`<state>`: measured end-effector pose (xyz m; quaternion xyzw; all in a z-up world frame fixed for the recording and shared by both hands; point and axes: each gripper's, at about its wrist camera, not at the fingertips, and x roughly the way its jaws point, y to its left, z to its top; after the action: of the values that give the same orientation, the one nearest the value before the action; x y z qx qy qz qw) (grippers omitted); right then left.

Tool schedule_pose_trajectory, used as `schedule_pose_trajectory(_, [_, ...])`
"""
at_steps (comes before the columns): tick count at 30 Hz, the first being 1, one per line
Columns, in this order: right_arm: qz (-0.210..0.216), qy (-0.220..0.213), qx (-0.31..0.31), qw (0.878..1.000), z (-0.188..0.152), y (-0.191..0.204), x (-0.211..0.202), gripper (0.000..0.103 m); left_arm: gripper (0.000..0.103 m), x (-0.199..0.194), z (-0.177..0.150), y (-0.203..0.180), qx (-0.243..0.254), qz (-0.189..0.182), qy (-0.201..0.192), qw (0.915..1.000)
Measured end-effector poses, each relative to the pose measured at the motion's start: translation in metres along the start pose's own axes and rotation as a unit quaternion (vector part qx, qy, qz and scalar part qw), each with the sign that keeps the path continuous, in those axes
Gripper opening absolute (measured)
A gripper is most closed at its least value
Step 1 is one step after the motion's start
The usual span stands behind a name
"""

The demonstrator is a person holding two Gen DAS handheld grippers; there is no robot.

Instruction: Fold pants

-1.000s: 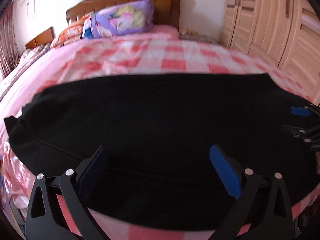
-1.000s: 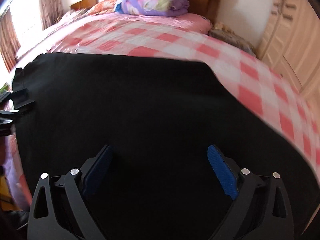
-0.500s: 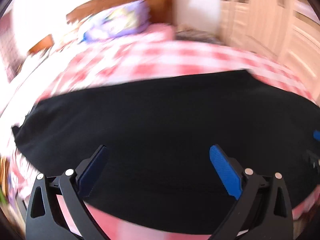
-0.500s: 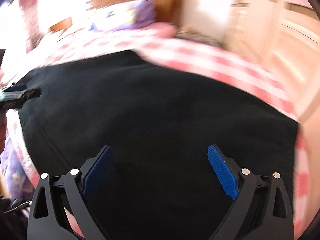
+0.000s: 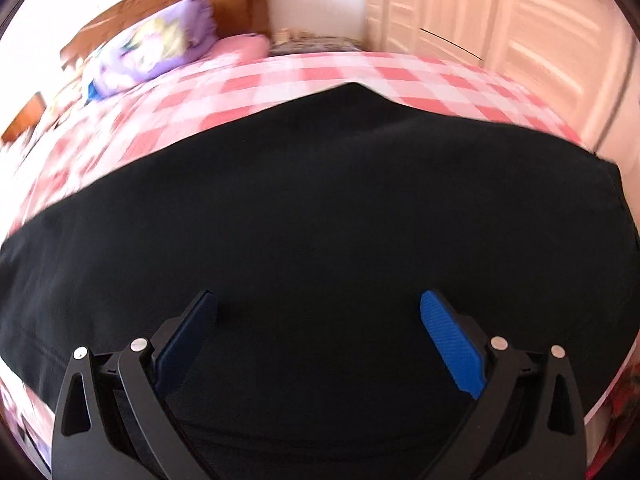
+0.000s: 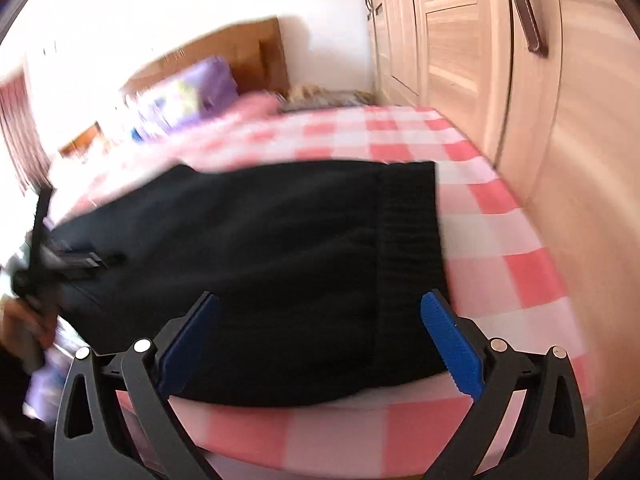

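Across the frame's middle, black pants point(image 6: 256, 264) lie flat on the checked bedspread point(image 6: 500, 280), waistband at right. Right gripper point(image 6: 320, 336), jaws opening and empty, and left gripper point(image 5: 320, 332), jaws wide and empty, hover above; a shallow pinch may catch one layer only, skewing the fold.

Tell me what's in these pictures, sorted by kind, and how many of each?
Black pants: 1, spread on the bed
Pink checked bedsheet: 1
Purple folded quilt: 1
Wooden headboard: 1
Wardrobe: 1
Handheld grippers: 2, the left gripper open, the right gripper with its jaws opening over the pants, gripping nothing
Total: 7
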<state>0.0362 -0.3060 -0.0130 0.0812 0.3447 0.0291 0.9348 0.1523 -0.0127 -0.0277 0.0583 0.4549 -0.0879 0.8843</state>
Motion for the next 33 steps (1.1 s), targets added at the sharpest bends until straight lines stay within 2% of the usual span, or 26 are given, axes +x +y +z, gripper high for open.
schedule_pose_trajectory(2, [0.004,0.013,-0.015,1.0,0.003,0.0,0.011,0.098,0.102,-0.001,-0.002,0.007,-0.01,-0.009,-0.004,0.9999])
schedule_pose_trajectory(4, [-0.046,0.036,-0.065,0.996,-0.001,0.012,0.029,0.099,0.101,-0.004,-0.006,0.01,-0.011,-0.008,-0.013,0.9998])
schedule_pose_trajectory(6, [-0.084,0.04,-0.121,0.988,-0.007,0.023,0.036,0.099,0.101,-0.009,-0.012,0.013,-0.008,-0.009,-0.02,0.9997])
schedule_pose_trajectory(10, [-0.077,0.049,-0.08,0.993,0.001,0.019,0.029,0.099,0.101,-0.031,-0.026,0.042,-0.021,0.007,-0.048,0.9986])
schedule_pose_trajectory(13, [-0.051,0.035,-0.057,0.996,0.013,0.036,0.023,0.099,0.101,-0.051,-0.041,0.099,-0.082,0.02,-0.066,0.9942])
schedule_pose_trajectory(15, [-0.012,0.023,-0.066,0.997,0.023,0.062,0.028,0.099,0.101,-0.063,-0.055,0.15,-0.148,0.032,-0.072,0.9859])
schedule_pose_trajectory(17, [0.027,0.028,-0.1,0.994,0.031,0.098,0.041,0.099,0.101,-0.073,-0.07,0.205,-0.217,0.043,-0.073,0.9724])
schedule_pose_trajectory(19, [0.053,0.026,-0.145,0.988,0.039,0.141,0.057,0.098,0.101,-0.085,-0.085,0.258,-0.291,0.057,-0.072,0.9523])
schedule_pose_trajectory(21, [0.083,0.025,-0.184,0.979,0.046,0.186,0.075,0.099,0.101,-0.103,-0.105,0.32,-0.373,0.05,-0.091,0.9219])
schedule_pose_trajectory(26, [0.14,0.022,-0.223,0.965,0.063,0.262,0.105,0.099,0.1,-0.114,-0.133,0.437,-0.49,0.026,-0.101,0.8654])
schedule_pose_trajectory(27, [0.144,0.023,-0.226,0.963,0.063,0.271,0.108,0.099,0.1,-0.112,-0.133,0.448,-0.497,0.017,-0.097,0.8624])
schedule_pose_trajectory(30, [0.159,0.034,-0.231,0.959,0.063,0.295,0.119,0.099,0.095,-0.098,-0.136,0.475,-0.512,-0.044,-0.094,0.8528])
schedule_pose_trajectory(31, [0.161,0.037,-0.231,0.959,0.06,0.3,0.12,0.099,0.095,-0.093,-0.134,0.477,-0.515,-0.053,-0.092,0.8508])
schedule_pose_trajectory(33, [0.162,0.048,-0.236,0.957,0.052,0.306,0.125,0.099,0.095,-0.084,-0.132,0.483,-0.514,-0.047,-0.084,0.8524])
